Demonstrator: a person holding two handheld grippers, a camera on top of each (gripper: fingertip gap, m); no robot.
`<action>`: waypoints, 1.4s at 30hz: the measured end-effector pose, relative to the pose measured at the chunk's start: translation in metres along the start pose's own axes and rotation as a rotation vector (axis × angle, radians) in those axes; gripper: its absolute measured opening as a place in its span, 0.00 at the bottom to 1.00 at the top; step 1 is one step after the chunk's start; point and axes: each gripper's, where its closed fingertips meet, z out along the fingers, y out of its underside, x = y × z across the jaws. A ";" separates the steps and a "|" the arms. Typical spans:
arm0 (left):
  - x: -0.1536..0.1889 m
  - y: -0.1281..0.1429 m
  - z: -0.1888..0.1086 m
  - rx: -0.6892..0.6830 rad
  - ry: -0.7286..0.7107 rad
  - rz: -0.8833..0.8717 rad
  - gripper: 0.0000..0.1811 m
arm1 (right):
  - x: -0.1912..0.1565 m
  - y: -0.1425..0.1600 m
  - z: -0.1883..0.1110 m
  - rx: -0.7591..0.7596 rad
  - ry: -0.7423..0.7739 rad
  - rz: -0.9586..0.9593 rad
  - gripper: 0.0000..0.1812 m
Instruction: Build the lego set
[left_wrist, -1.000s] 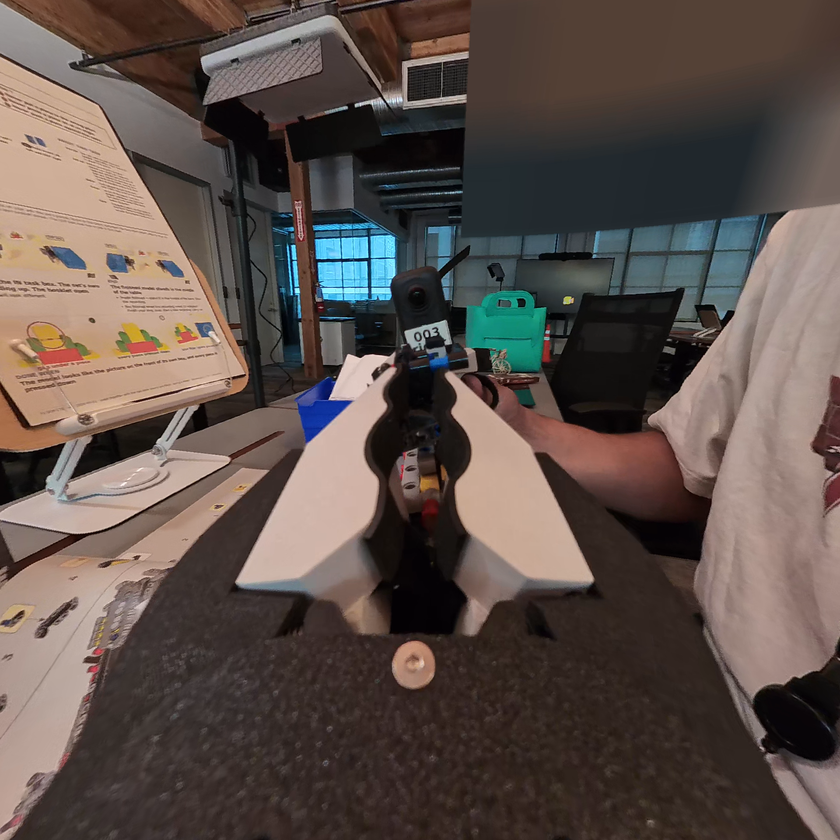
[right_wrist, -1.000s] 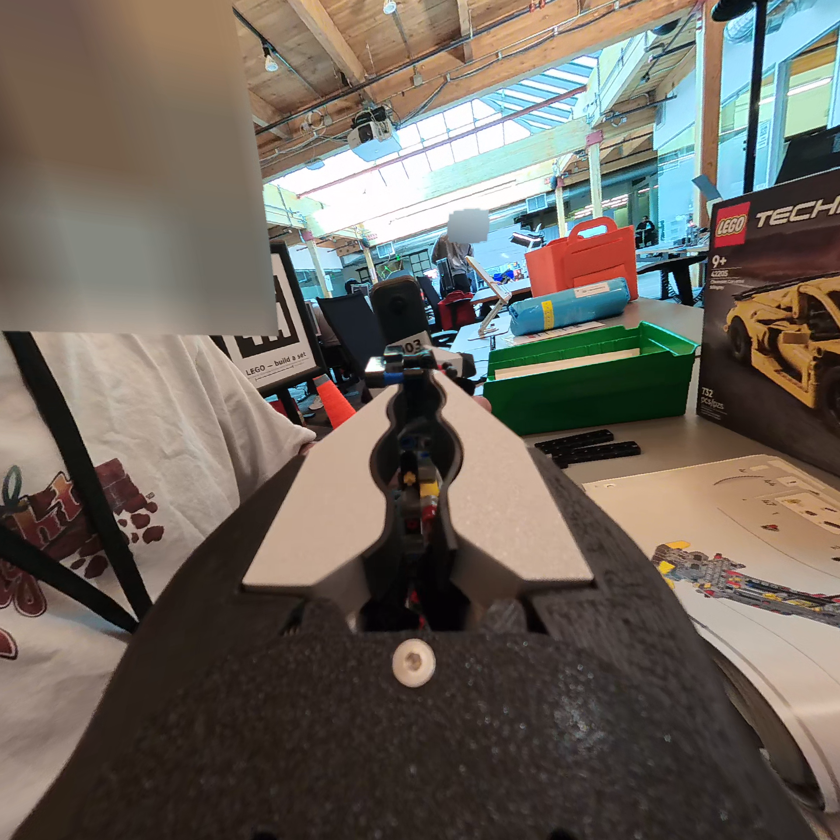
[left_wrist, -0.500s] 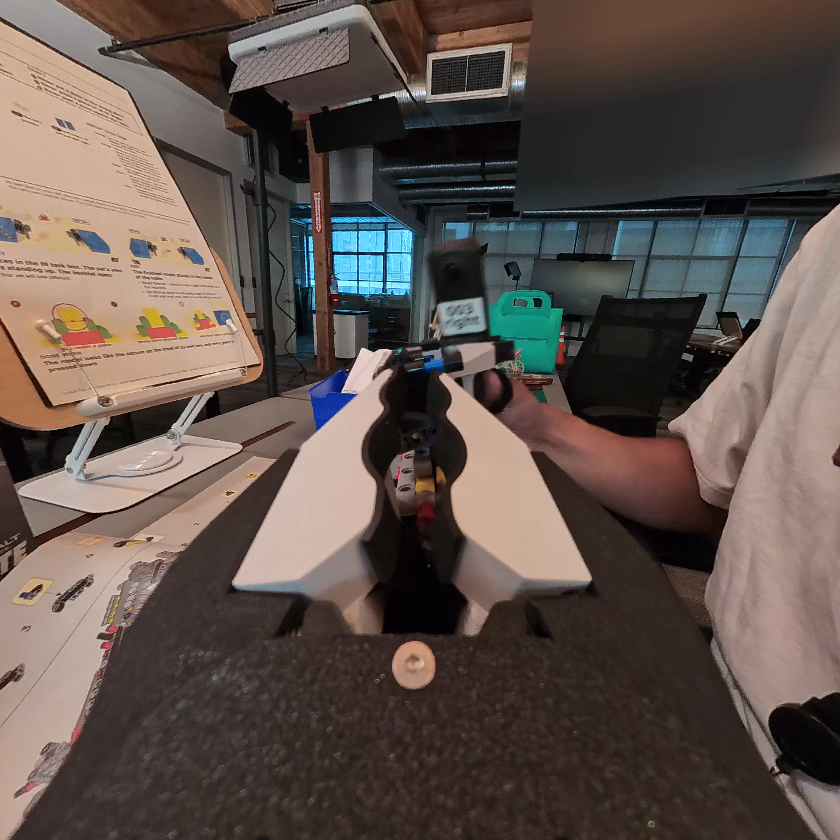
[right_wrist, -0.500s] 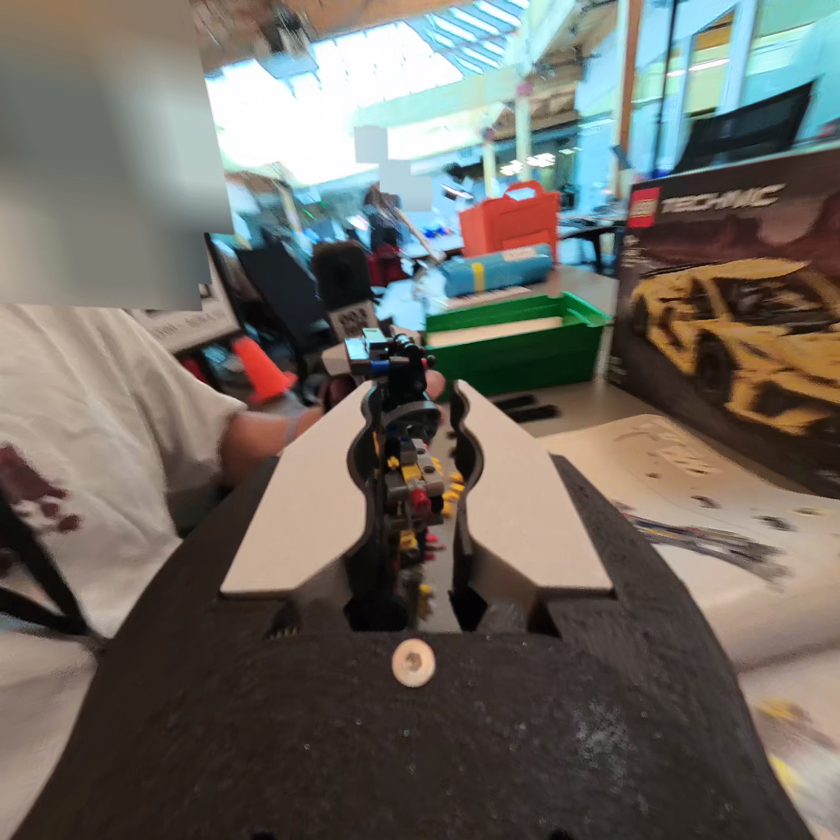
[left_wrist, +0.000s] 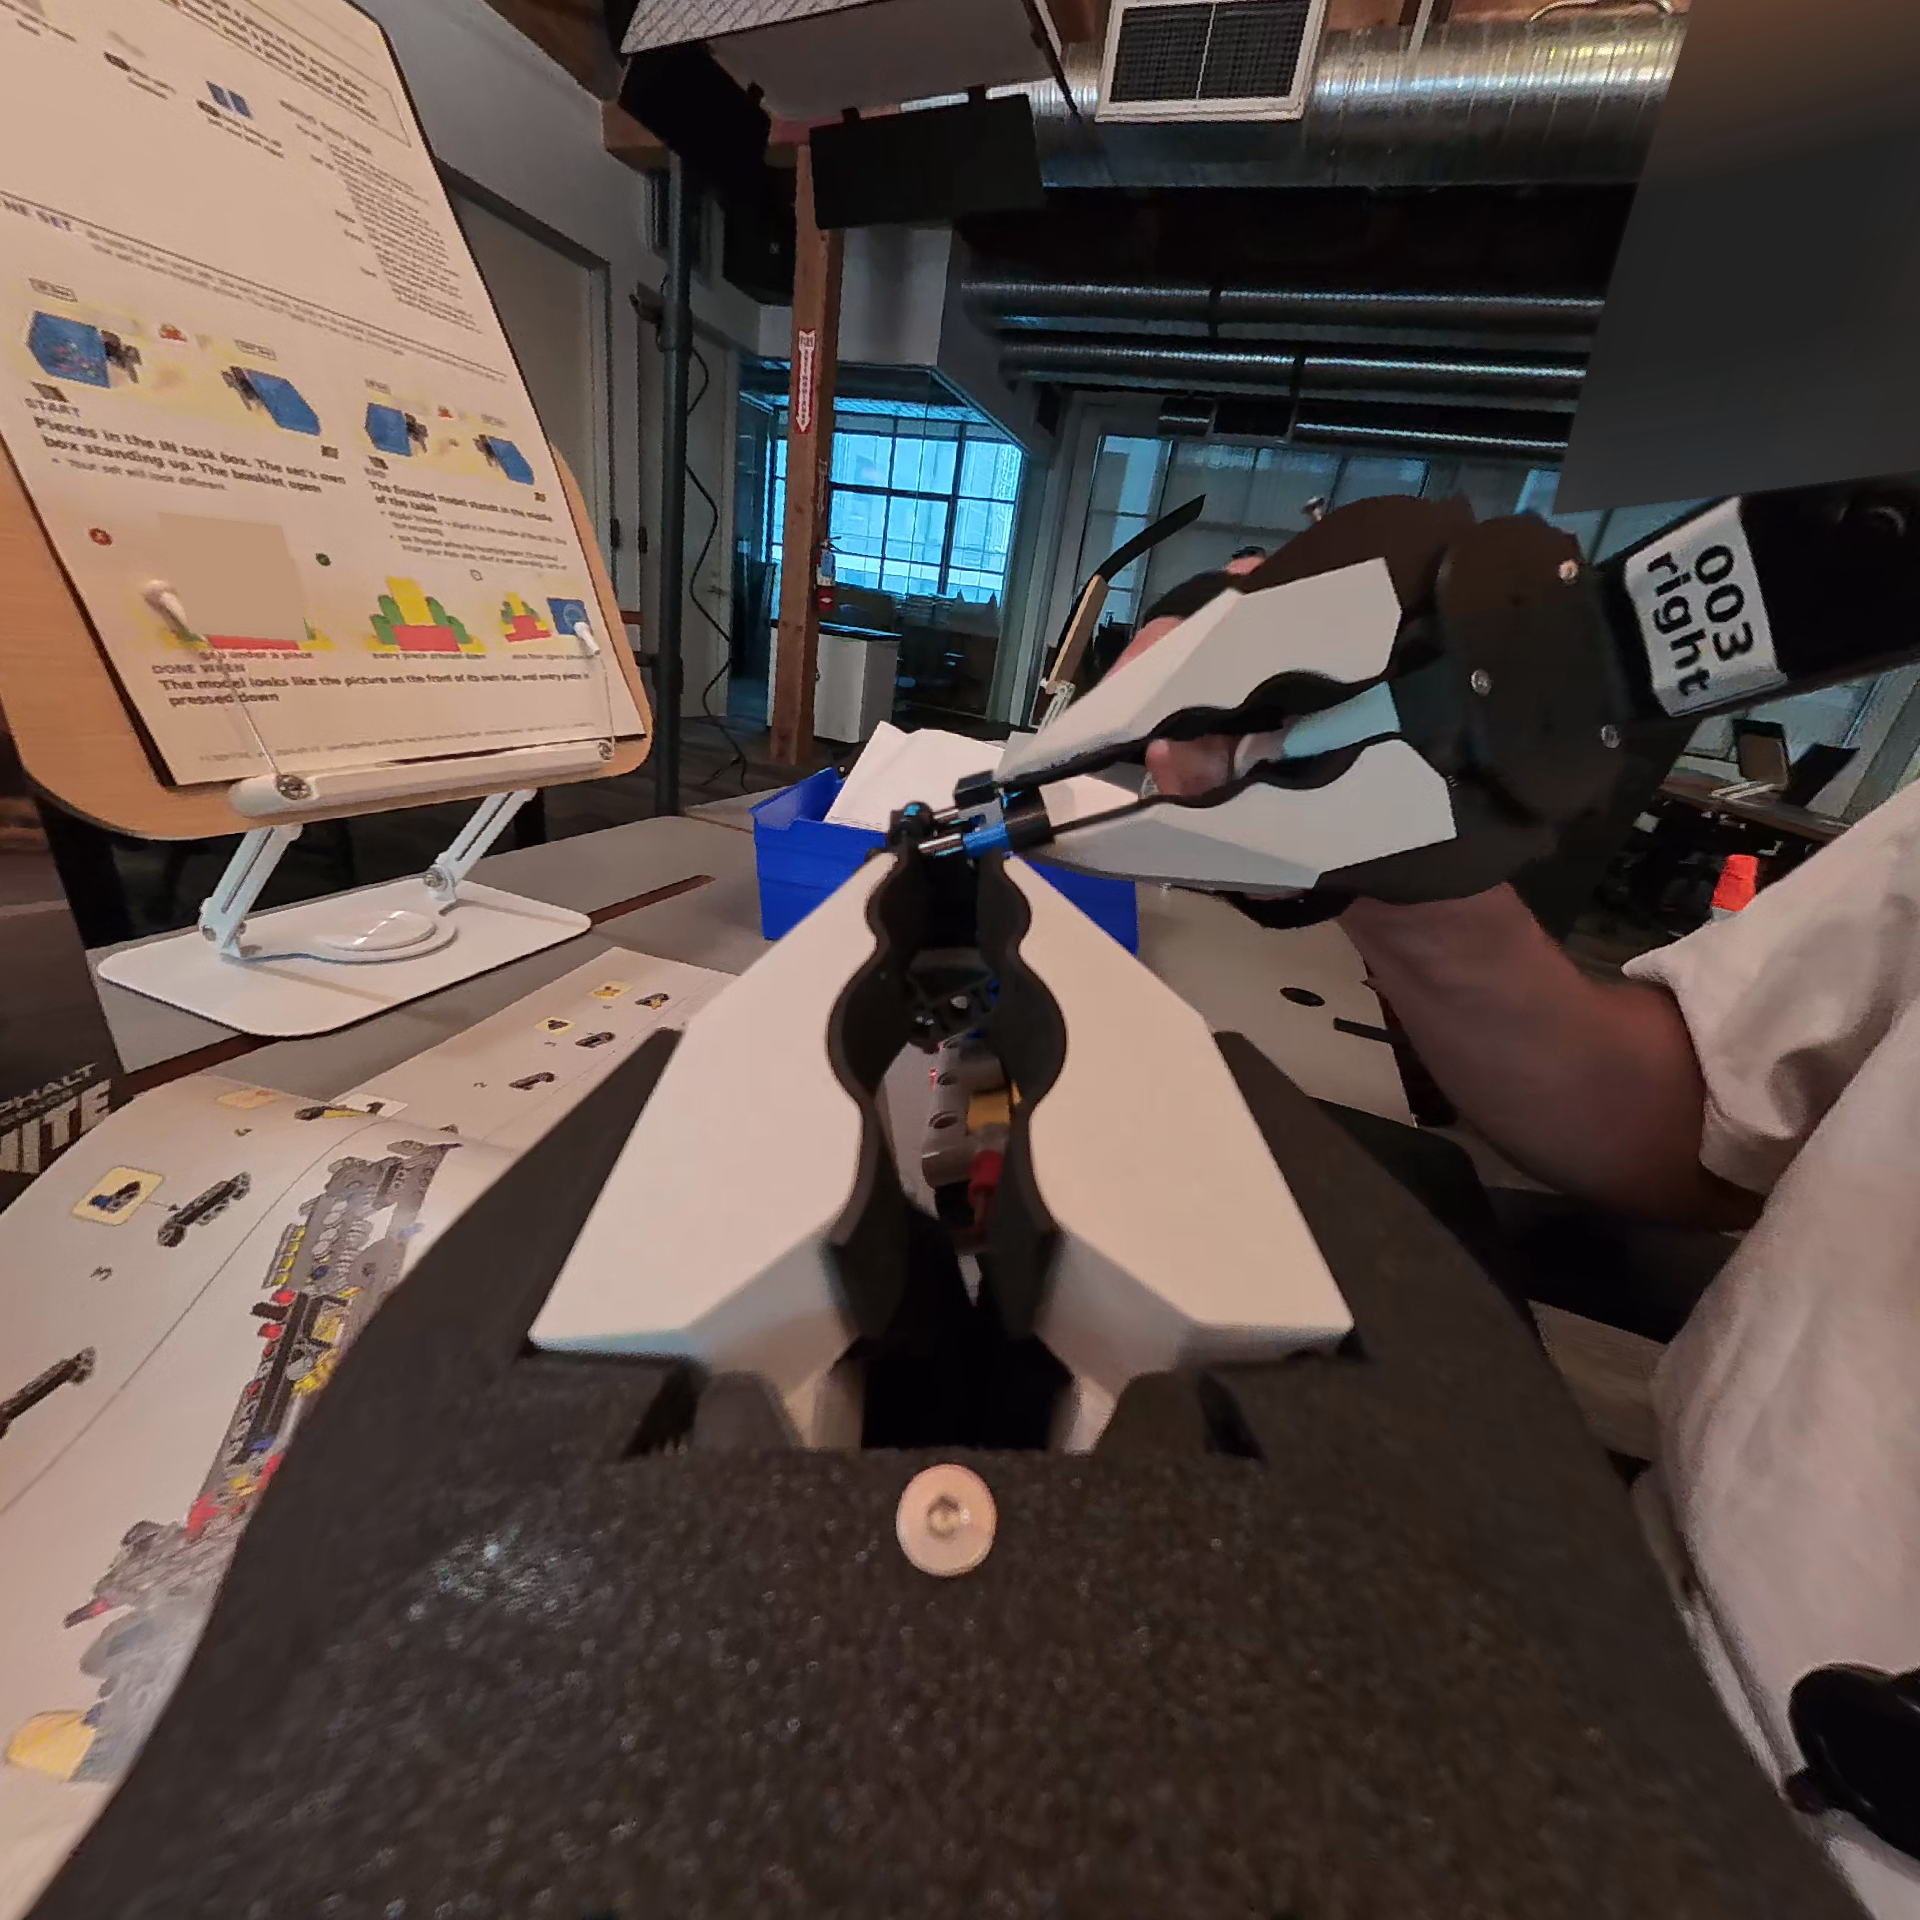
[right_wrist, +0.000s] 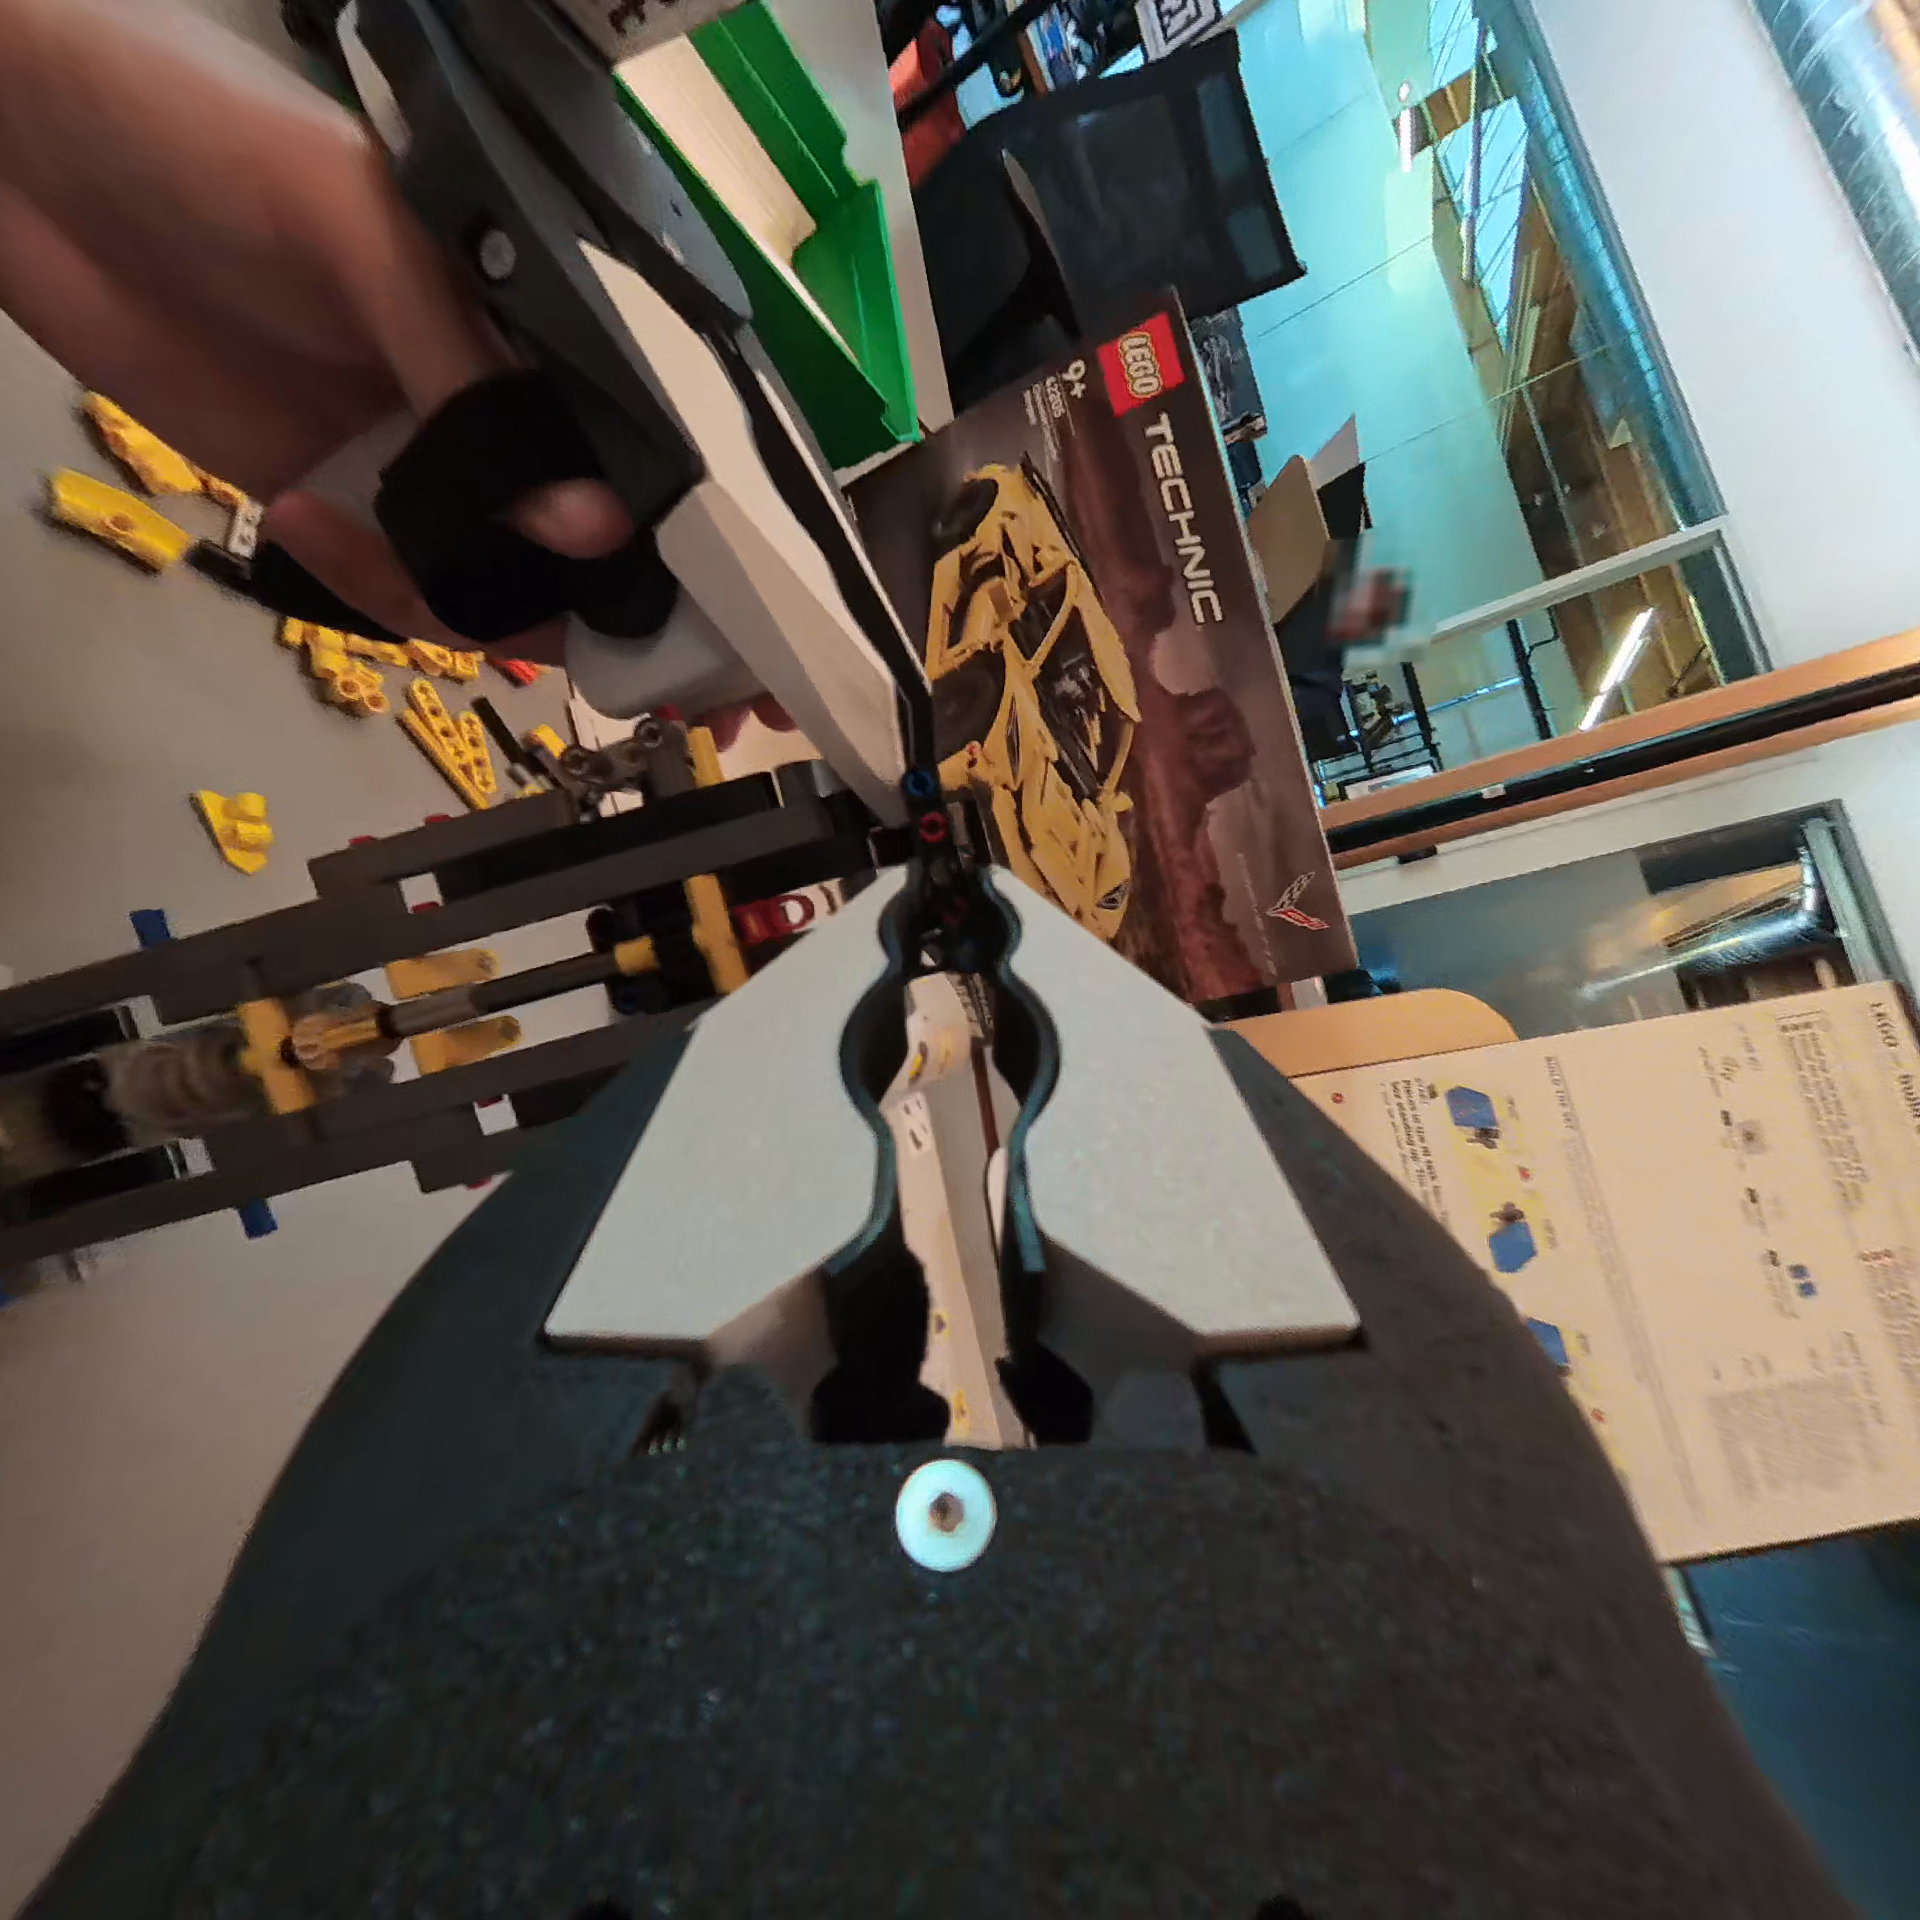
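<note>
My left gripper (left_wrist: 940, 868) is shut on the end of the long black and yellow lego assembly (right_wrist: 468, 862). Grey, yellow and red parts of the assembly (left_wrist: 961, 1117) show between its fingers. My right gripper (right_wrist: 940, 894) is rolled on its side and its tips meet the left gripper (right_wrist: 914, 748) tip to tip. In the left wrist view the right gripper (left_wrist: 1013, 816) comes in from the right, shut on a small black piece with a blue pin (left_wrist: 971, 831) at the assembly's end. The joint itself is hidden by the fingers.
An open instruction booklet (left_wrist: 260, 1299) lies on the grey table beside a sheet on a white stand (left_wrist: 260, 416) and a blue bin (left_wrist: 810, 862). The set's box (right_wrist: 1122, 644), a green bin (right_wrist: 821, 270) and loose yellow pieces (right_wrist: 343, 655) sit behind. A person's arm (left_wrist: 1507, 1049) holds the right gripper. The tips of both grippers are at nearly the same place.
The right gripper has rolled about a quarter turn and swung from facing the left gripper head-on to meeting it from the right. The left gripper has tilted down toward the table.
</note>
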 end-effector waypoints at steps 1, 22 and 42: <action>0.001 0.000 0.000 0.000 0.000 -0.001 0.04 | 0.000 0.000 -0.001 -0.018 0.000 -0.018 0.04; -0.008 0.024 0.008 -0.110 -0.020 -0.122 0.15 | 0.006 0.003 0.003 -0.034 0.097 -0.057 0.03; -0.004 0.024 0.013 -0.113 0.004 -0.130 0.14 | 0.007 0.005 -0.004 -0.104 0.024 0.080 0.03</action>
